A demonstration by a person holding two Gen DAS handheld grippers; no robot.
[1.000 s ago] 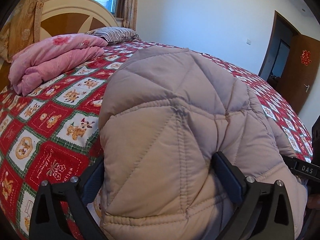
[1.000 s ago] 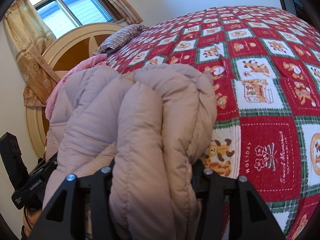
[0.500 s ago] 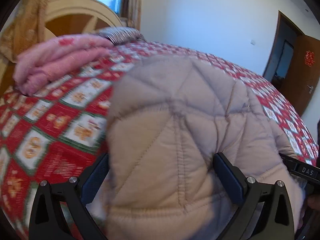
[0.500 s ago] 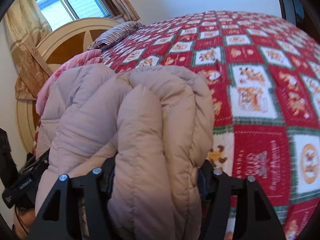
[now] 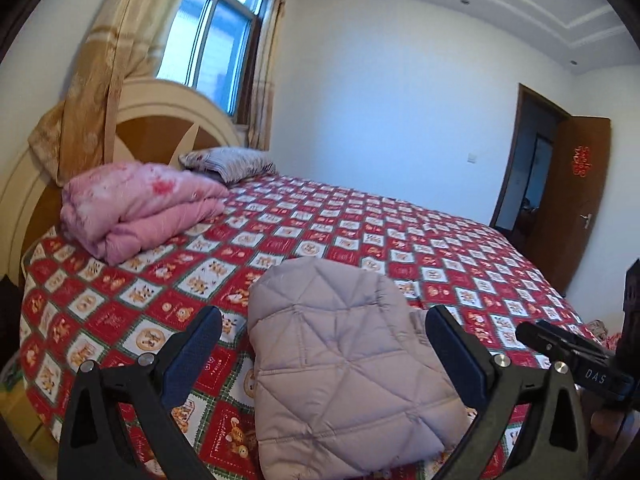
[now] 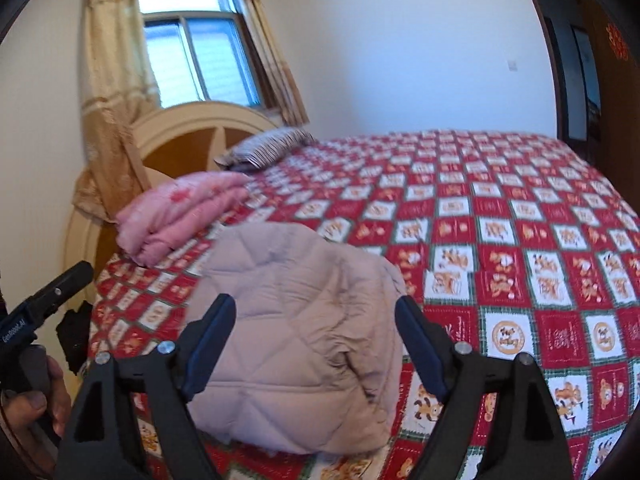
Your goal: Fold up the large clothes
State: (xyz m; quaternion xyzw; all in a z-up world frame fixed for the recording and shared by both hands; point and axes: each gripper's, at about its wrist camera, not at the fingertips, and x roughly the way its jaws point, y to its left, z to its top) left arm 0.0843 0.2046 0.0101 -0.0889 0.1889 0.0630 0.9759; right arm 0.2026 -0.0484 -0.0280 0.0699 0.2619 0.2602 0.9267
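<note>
Item: padded jacket (image 5: 344, 364), folded into a thick bundle, lying on the near edge of the bed (image 5: 440, 248), well apart from the pink quilt (image 5: 140, 212) and the pillow (image 5: 228, 160) at the far left. Left tongs (image 5: 320, 356) and right tongs (image 6: 316, 340): both spread apart, holding nothing, poised on either side of the bundle. Orientation: long axis runs near to far, rounded folded end pointing to the far side, open hem end nearest. Risks, as judged: puffy filling may spring the fold open now that nothing holds it; the bundle sits close to the edge and could slide off if nudged.
</note>
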